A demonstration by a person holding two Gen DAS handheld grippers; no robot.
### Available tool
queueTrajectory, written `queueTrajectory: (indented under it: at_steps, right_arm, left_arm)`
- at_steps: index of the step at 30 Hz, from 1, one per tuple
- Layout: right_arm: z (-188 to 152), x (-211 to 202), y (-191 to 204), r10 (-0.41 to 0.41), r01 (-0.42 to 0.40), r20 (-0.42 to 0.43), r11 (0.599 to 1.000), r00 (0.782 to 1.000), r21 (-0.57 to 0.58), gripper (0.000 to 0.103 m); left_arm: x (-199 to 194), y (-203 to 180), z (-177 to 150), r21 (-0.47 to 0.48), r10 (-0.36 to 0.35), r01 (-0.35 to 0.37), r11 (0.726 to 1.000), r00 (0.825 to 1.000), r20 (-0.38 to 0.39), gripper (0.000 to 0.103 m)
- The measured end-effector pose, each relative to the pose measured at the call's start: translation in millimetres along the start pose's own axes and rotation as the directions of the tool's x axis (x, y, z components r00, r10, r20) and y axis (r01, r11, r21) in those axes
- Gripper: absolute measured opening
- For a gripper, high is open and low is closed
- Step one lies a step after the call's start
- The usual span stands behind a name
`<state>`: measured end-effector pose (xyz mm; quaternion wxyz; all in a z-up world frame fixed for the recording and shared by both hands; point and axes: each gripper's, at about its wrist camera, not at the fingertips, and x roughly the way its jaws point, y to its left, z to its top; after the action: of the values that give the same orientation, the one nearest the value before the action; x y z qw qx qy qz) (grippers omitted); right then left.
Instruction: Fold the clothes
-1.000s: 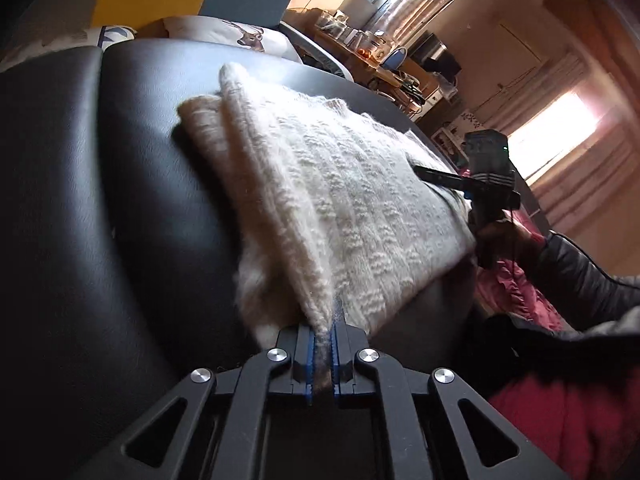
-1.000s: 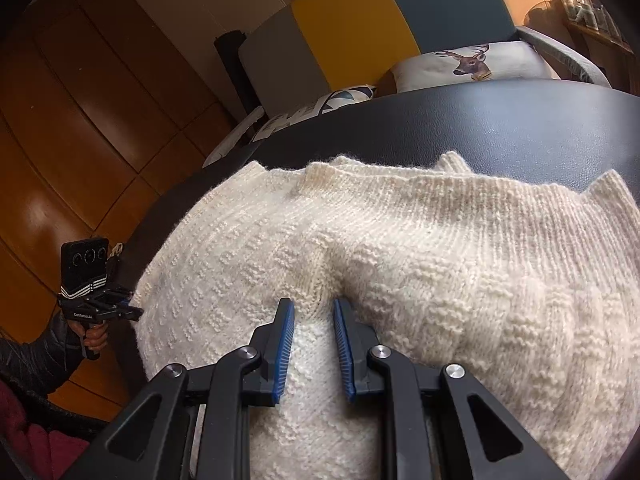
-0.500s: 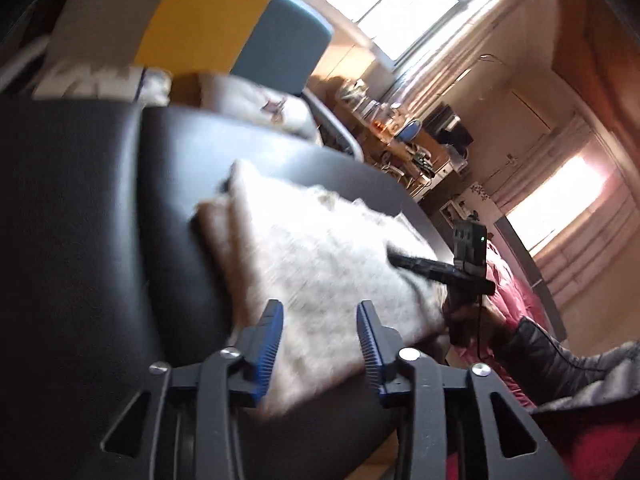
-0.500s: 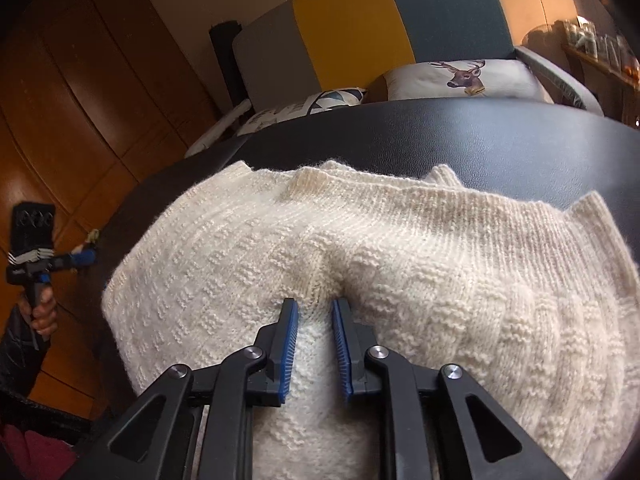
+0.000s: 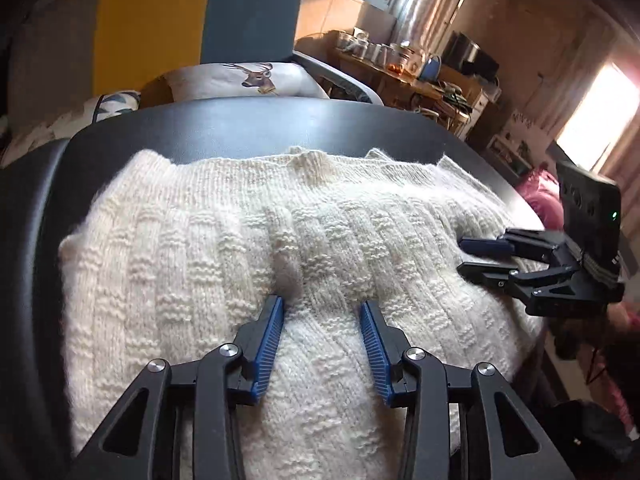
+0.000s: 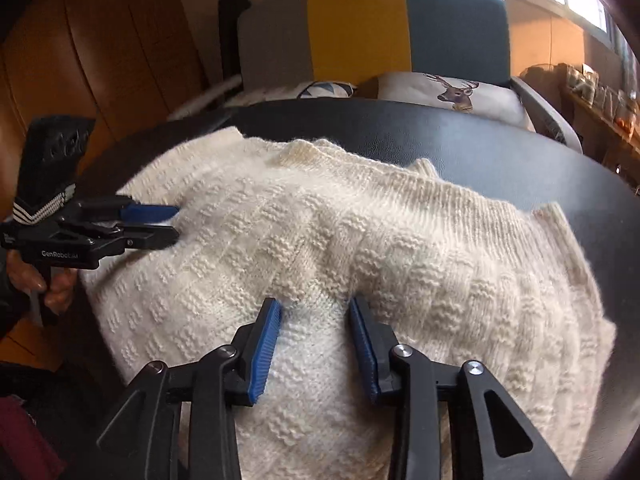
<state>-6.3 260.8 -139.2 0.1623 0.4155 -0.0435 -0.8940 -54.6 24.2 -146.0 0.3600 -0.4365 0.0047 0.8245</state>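
so, a cream knit sweater folded and spread flat on the black tabletop, taking up most of its near half. left gripper over the sweater's near middle, blue pads apart, nothing pinched between, tips at or just above the knit. right gripper likewise parted over the sweater's near part, a small raised fold of wool just beyond its tips. beyond the sweater, across the tabletop, a deer-print cushion on a grey, yellow and teal chair. at the sweater's left edge, a hand around the left gripper's handle.
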Motion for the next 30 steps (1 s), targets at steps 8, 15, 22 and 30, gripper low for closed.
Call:
queueTrajectory:
  at_steps: [8, 15, 22, 30]
  right_arm:
    - [5.2, -14.2, -13.3, 0.072, -0.076, 0.055, 0.993, 0.996, 0.086, 0.037]
    - [4.9, -66.7, -43.3, 0.111, -0.162, 0.187, 0.945, 0.976, 0.285, 0.047]
    - [-14.6, -98.9, -77.2, 0.008, -0.102, 0.210, 0.890, 0.978, 0.444, 0.058]
    - [-21.2, -98.9, -80.8, -0.002, -0.079, 0.173, 0.885, 0.985, 0.459, 0.058]
  left_arm:
    - [-62.9, 52.1, 7.9, -0.324, -0.132, 0.190, 0.927, 0.972, 0.195, 0.054]
    - [-81.6, 144.8, 16.2, -0.493, -0.082, 0.146, 0.858, 0.985, 0.149, 0.074]
    - [-32.9, 144.5, 24.5, -0.465, -0.159, 0.129, 0.876, 0.987, -0.026, 0.075]
    - [-25.2, 134.5, 25.6, -0.479, -0.107, 0.068, 0.875, 0.993, -0.055, 0.054]
